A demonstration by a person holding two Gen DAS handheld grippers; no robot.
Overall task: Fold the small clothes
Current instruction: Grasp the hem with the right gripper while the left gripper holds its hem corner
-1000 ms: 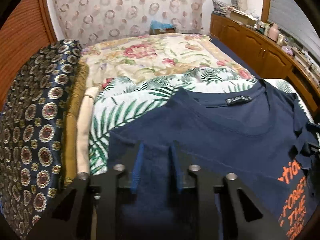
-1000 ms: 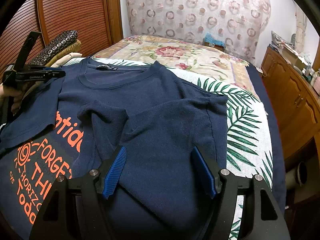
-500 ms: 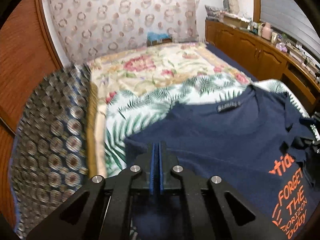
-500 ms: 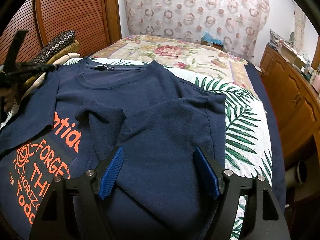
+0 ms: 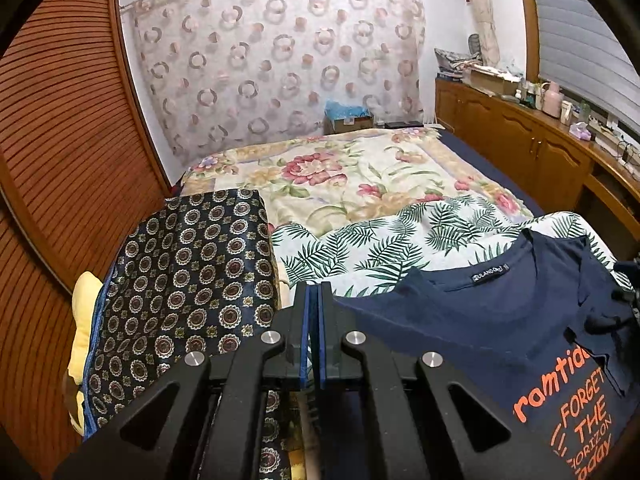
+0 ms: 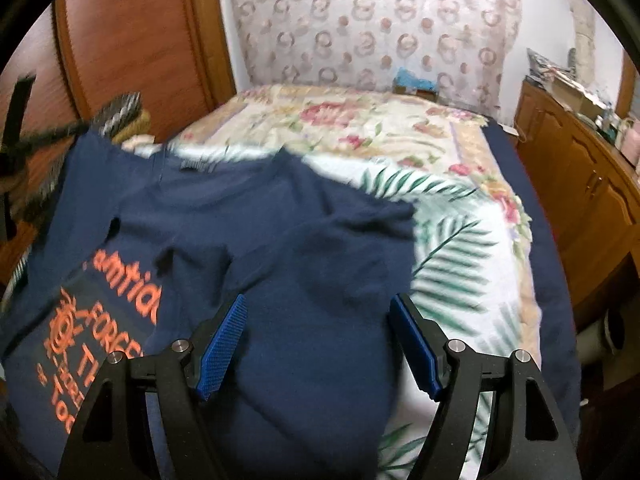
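Observation:
A navy T-shirt (image 5: pixel 480 320) with orange lettering lies face up on the bed. Its right side is folded in over the chest (image 6: pixel 300 248). My left gripper (image 5: pixel 314 292) is shut on the shirt's left sleeve edge, and the cloth runs taut from its tips across to the collar label. In the right wrist view that corner (image 6: pixel 84 148) is raised at the far left. My right gripper (image 6: pixel 318 300) hangs open just above the folded-in part, with nothing pinched between its blue pads (image 6: pixel 222 344).
A stack of folded cloths topped by a dark medallion print (image 5: pixel 180 280) sits left of the shirt, against a slatted wooden door (image 5: pixel 60 140). The palm-leaf sheet (image 5: pixel 380 240) and floral bedspread (image 5: pixel 340 172) stretch beyond. Wooden cabinets (image 6: pixel 592 200) line the right side past the bed's edge.
My left gripper closed on the shirt's left sleeve and rose, lifting that side off the bed. The right gripper shifted slightly and stayed open.

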